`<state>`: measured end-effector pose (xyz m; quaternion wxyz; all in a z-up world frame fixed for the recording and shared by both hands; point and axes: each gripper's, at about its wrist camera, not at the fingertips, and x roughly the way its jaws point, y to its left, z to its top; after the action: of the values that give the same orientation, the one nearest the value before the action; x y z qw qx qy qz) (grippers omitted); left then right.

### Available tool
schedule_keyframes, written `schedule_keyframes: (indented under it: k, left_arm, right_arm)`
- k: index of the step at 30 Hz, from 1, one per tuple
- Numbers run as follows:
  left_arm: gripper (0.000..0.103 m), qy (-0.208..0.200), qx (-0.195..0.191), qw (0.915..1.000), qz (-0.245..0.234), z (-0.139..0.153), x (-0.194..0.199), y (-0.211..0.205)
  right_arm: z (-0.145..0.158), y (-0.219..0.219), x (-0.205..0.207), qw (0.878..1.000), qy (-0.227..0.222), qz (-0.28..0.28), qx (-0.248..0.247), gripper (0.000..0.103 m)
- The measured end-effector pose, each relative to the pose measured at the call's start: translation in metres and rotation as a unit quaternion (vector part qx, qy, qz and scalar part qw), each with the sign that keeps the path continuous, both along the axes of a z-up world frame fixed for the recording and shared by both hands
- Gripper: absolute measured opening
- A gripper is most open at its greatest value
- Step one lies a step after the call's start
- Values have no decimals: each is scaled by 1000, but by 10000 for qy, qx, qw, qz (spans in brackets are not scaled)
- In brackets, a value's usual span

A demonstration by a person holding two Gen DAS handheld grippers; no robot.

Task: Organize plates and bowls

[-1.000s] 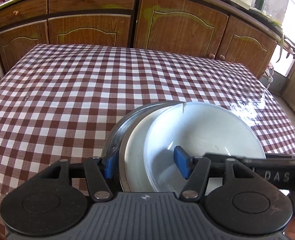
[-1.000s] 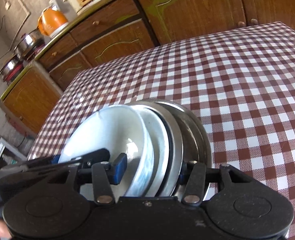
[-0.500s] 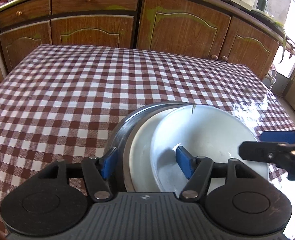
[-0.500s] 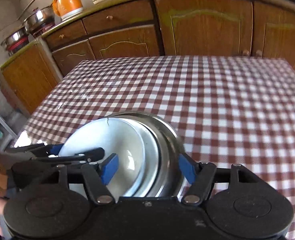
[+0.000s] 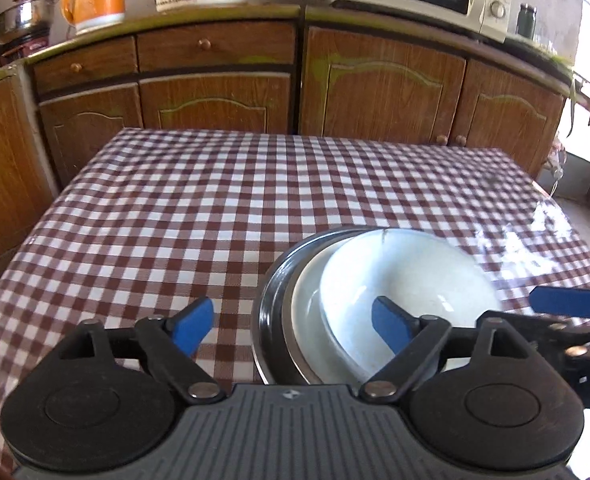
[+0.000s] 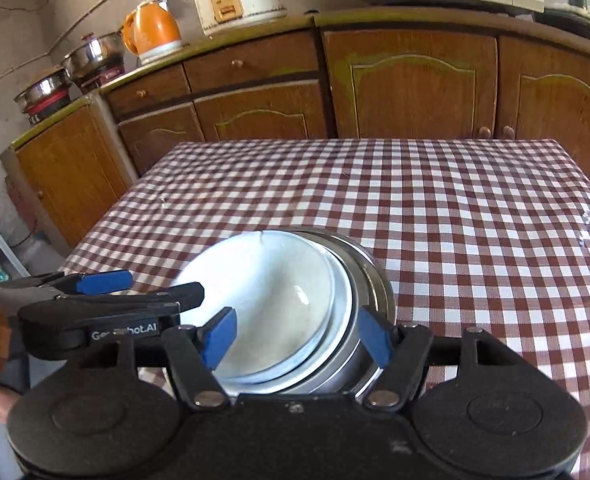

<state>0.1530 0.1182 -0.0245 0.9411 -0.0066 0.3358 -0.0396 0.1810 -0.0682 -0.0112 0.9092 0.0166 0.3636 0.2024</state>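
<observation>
Now both jaws wide, gripping nothing

The table under its red-and-white checked cloth [image 5: 231, 208] lies bare from the near stack to its far edge, giving open passage across it. The only obstacle on it is the nested stack of a steel bowl [image 5: 273, 312], white plate [image 5: 307, 300] and white bowl [image 5: 407, 276] at the near edge. Brown wooden cabinets [image 6: 411, 84] wall off the far side, just beyond the table.
</observation>
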Motion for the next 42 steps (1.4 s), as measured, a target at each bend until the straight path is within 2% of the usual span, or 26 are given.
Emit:
schedule_keyframes:
  k: [5, 11, 14, 21, 26, 28, 33, 42]
  left_arm:
    - [95, 15, -54, 10000, 65, 16, -32, -7]
    - [96, 284, -160, 9991, 277, 21, -70, -10]
    - [99, 406, -76, 9985, 350, 17, -82, -14]
    - [99, 538, 178, 9974, 454, 11, -105, -20]
    - [99, 507, 336, 9973, 400, 10, -110, -20]
    - [101, 478, 244, 9981, 296, 11, -112, -20]
    - [102, 376, 357, 9985, 172, 12, -118, -30]
    - [103, 461, 351, 9981, 213, 9, -114, -27]
  right_arm:
    - [11, -1, -30, 9995, -222, -22, -209, 81]
    - [15, -15, -71, 9997, -168, -179, -94, 81]
    - [13, -19, -87, 9994, -139, -246, -220, 81]
    - [1, -28, -115, 9985, 44, -390, -384, 81]
    - [-3, -28, -119, 9981, 94, -404, -458, 81]
    - [-4, -27, -120, 9980, 114, -380, -500, 81]
    - [-8, -21, -124, 9980, 115, -219, -582, 81]
    - [-10, -24, -122, 9981, 111, -265, -548, 81]
